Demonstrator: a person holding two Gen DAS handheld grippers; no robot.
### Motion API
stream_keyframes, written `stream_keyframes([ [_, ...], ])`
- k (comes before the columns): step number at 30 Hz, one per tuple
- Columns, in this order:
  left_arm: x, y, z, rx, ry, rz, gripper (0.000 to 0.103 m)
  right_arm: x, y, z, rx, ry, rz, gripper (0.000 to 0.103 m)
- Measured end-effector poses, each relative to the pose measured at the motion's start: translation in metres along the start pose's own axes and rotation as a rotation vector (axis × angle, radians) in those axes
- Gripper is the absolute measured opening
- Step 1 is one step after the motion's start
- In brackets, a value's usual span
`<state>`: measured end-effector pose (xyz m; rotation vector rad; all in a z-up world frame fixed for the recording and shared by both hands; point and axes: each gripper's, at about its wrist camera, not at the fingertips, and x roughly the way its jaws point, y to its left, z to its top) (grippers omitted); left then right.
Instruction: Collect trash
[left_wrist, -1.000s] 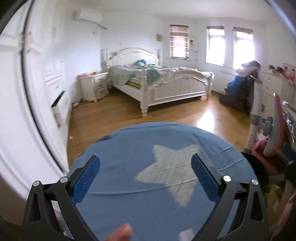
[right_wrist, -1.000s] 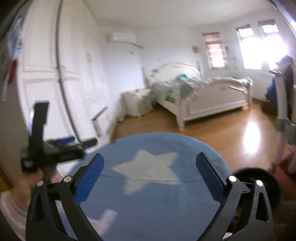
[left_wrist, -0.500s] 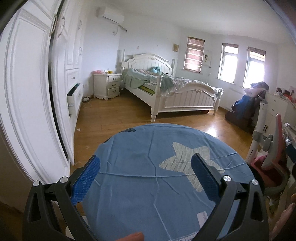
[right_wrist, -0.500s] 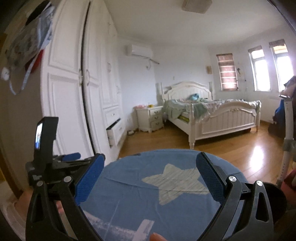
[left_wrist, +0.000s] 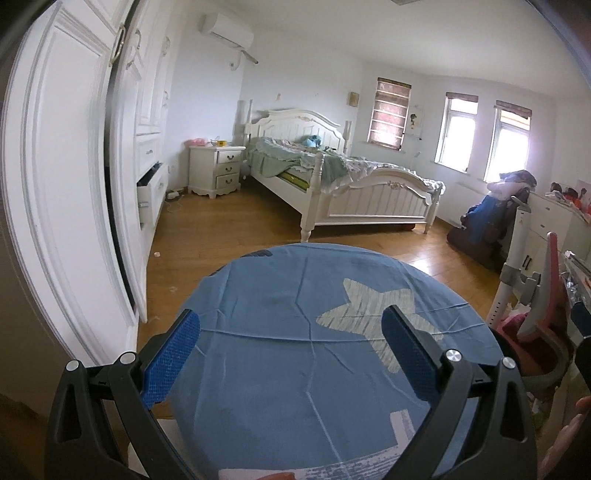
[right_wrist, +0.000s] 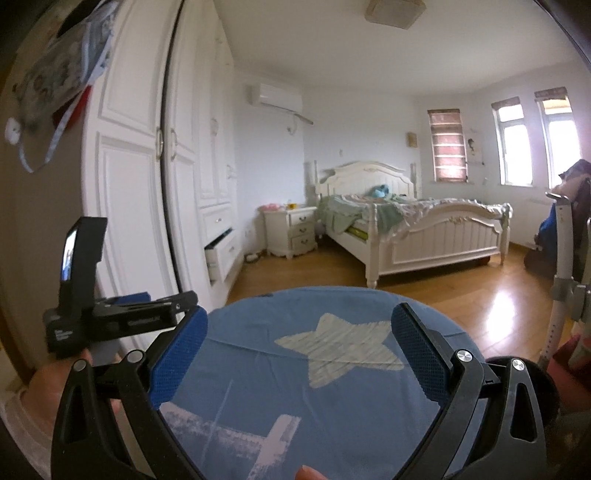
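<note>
My left gripper (left_wrist: 290, 334) is open and empty, held above a round surface covered by a blue cloth with a pale star (left_wrist: 295, 354). My right gripper (right_wrist: 299, 330) is open and empty above the same blue cloth (right_wrist: 258, 369). The left gripper's body (right_wrist: 110, 317) shows at the left of the right wrist view, held in a hand. A small white scrap (left_wrist: 156, 254) lies on the wooden floor near the wardrobe. No other trash is clear to me.
A white wardrobe (left_wrist: 74, 184) with an open drawer (left_wrist: 149, 192) lines the left wall. A white bed (left_wrist: 343, 184) and nightstand (left_wrist: 218, 170) stand at the back. A desk and pink chair (left_wrist: 543, 317) are at the right. Wooden floor (left_wrist: 229, 229) lies between.
Both grippers have tilted upward, so more of the wardrobe, ceiling and far room shows. The blue cloth sits lower in both views. Both stay open.
</note>
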<state>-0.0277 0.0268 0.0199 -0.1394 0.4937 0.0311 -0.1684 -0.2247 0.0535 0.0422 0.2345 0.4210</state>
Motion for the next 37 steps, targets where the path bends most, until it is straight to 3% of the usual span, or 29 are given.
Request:
stream_keyframes([
  [37,0.004,0.004,0.003,0.005,0.030,-0.011,0.098,0.030,-0.001,-0.013,0.016,0.076,-0.015,0.098],
])
